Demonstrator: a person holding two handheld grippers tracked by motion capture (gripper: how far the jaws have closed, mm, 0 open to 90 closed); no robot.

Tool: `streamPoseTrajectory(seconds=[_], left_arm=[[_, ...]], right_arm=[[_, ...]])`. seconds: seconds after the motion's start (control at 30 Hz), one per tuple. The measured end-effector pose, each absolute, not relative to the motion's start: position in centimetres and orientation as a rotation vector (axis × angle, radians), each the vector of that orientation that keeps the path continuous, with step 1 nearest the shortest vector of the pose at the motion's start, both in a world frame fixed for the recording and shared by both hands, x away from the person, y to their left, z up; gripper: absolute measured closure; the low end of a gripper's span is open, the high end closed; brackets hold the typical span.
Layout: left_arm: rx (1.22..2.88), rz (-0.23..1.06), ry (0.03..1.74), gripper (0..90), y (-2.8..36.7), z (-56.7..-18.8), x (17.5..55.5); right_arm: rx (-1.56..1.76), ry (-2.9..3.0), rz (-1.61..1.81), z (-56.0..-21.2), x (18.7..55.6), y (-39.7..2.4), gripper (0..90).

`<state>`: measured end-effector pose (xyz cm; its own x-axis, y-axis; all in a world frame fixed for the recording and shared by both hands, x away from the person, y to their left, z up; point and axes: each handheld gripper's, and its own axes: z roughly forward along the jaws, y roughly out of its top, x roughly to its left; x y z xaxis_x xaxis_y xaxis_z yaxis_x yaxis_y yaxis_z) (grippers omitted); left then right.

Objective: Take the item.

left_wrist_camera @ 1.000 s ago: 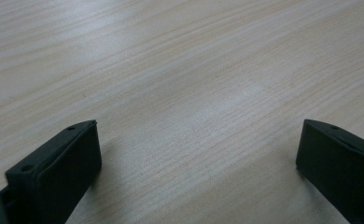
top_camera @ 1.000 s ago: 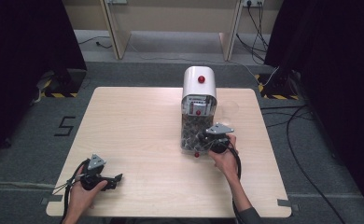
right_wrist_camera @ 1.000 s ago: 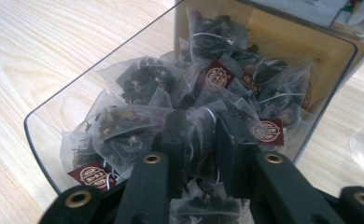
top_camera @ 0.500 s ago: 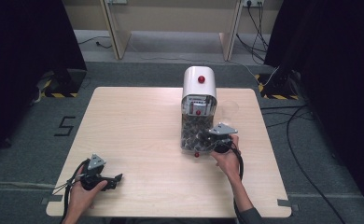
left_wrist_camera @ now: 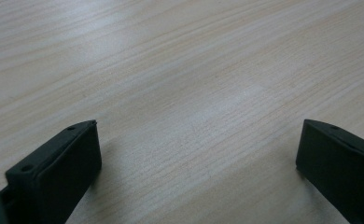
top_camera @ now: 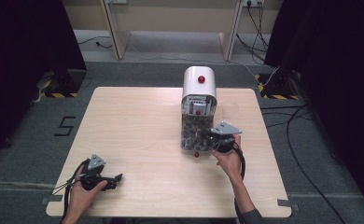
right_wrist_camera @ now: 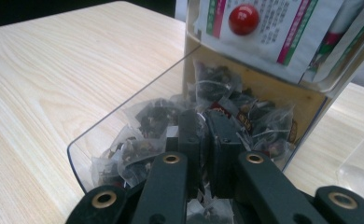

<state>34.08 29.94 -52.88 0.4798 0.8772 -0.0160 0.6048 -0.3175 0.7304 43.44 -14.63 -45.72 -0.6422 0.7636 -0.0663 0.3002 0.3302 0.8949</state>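
1. Near the front-left corner of the table we see the left hand coming in from the bottom edge of the high view, its forearm angled up and slightly right, wrapped around the left gripper, which lies low over the wood with its jaws pointing toward the right.
2. From the left gripper view we read its 2 black jaws as wide apart, with bare pale woodgrain between them and nothing held.
3. At the right of centre we see the right hand reaching forward with its forearm running up from the bottom edge; it carries the right gripper, grey plate uppermost, pointed left into the lower part of the dispenser.
4. We note that the dispenser stands upright toward the far side of the table, with a white rounded top, a red knob on it, and a clear lower bin.
5. From the right gripper view we see the clear tray of that bin holding a heap of tea bags; the right jaws sit among them, drawn narrow, almost together. We cannot tell whether a bag is pinched between them.
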Motion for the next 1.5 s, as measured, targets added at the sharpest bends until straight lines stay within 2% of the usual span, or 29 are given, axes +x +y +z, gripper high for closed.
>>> streamPoseTrajectory(seconds=[0.77,1.5], left_arm=[[2.043,0.51,1.221,0.0,29.9,-52.9,34.1],[2.044,0.51,1.221,0.0,29.9,-52.9,34.1]], right_arm=[[0.94,1.983,1.379,-42.5,41.8,-17.5,86.1],[1.047,1.848,1.373,-41.9,42.0,-22.1,86.5]])
